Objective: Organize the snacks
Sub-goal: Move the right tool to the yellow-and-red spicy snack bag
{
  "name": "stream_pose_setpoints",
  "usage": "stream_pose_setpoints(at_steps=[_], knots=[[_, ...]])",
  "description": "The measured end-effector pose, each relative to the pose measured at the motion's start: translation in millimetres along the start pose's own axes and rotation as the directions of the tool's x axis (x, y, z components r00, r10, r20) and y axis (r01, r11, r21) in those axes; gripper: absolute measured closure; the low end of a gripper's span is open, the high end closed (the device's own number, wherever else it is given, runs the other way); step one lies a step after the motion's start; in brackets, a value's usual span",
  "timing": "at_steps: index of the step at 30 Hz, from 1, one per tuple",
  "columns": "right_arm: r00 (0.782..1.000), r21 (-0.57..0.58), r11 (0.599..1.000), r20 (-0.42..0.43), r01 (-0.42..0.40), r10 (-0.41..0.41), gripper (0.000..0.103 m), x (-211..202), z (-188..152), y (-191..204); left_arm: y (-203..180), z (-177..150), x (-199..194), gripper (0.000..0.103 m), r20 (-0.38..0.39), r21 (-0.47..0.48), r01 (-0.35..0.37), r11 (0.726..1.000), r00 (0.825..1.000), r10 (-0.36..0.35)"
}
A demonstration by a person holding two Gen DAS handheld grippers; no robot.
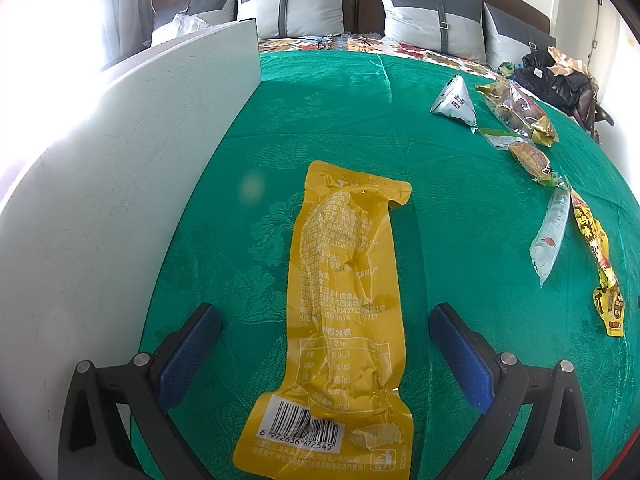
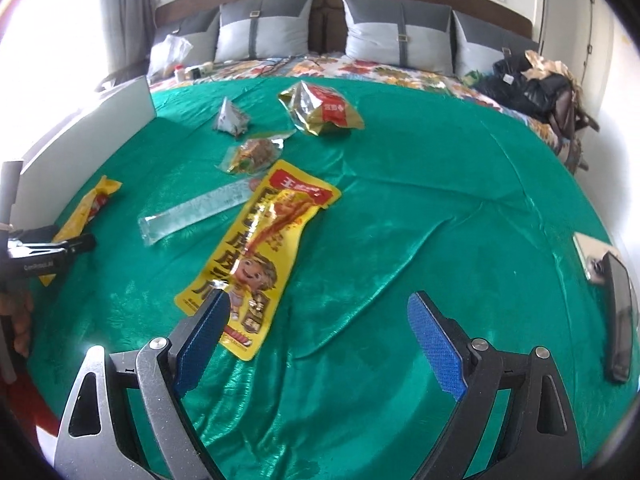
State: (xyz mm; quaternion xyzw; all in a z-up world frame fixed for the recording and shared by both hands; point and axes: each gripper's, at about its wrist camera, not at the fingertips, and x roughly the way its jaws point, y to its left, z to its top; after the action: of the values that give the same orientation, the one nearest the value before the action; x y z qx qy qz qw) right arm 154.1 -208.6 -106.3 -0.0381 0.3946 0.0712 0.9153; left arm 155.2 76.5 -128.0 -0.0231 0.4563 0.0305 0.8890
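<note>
- White board (image 1: 132, 168) stands on edge along the left side of the green cloth (image 1: 340, 120), in both views.
- Left gripper (image 1: 324, 360): jaws wide apart, nothing clamped. Long yellow packet (image 1: 344, 320) lies flat on the cloth between the blue pads (image 1: 188, 356), barcode end nearest the camera, clear of both pads.
- Right of it in the left view, a row of snacks well apart from the jaws: triangular grey pouch (image 1: 456, 104), gold bag (image 1: 516, 112), small clear pack with brown filling (image 1: 528, 156), clear tube pack (image 1: 552, 236), second yellow printed packet (image 1: 600, 264).
- Right gripper (image 2: 320, 328): jaws wide apart, holding nothing. Cartoon-printed yellow packet (image 2: 260, 256) lies partly behind the left pad (image 2: 204, 340); whether they touch I cannot tell. Bare cloth between the jaws.
- Only the right view shows the left gripper's body over the first packet at far left, plus a hand (image 2: 20, 320) at the left edge.
- Only the right view shows a phone (image 2: 618, 320) and a card-like thing (image 2: 588, 252) at the cloth's right edge.
- Pillows (image 2: 264, 28) and a dark bag (image 2: 528, 84) behind, both views.
</note>
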Motion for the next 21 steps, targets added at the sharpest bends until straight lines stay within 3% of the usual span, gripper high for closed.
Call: stream_pose_setpoints(at_steps=[6, 10, 21], knots=[[0.999, 0.109, 0.994, 0.031, 0.027, -0.031, 0.011, -1, 0, -27, 0, 0, 0, 0.0, 0.0, 0.0, 0.0, 1.0, 1.0, 0.0], [0.998, 0.186, 0.981, 0.002, 0.058, -0.06, 0.011, 5, -2, -48, 0, 0, 0, 0.0, 0.0, -0.001, 0.0, 1.0, 1.0, 0.0], [0.999, 0.308, 0.951, -0.034, 0.036, -0.026, 0.011, 10, -9, -78, 0, 0, 0, 0.0, 0.0, -0.001, 0.0, 1.0, 1.0, 0.0]])
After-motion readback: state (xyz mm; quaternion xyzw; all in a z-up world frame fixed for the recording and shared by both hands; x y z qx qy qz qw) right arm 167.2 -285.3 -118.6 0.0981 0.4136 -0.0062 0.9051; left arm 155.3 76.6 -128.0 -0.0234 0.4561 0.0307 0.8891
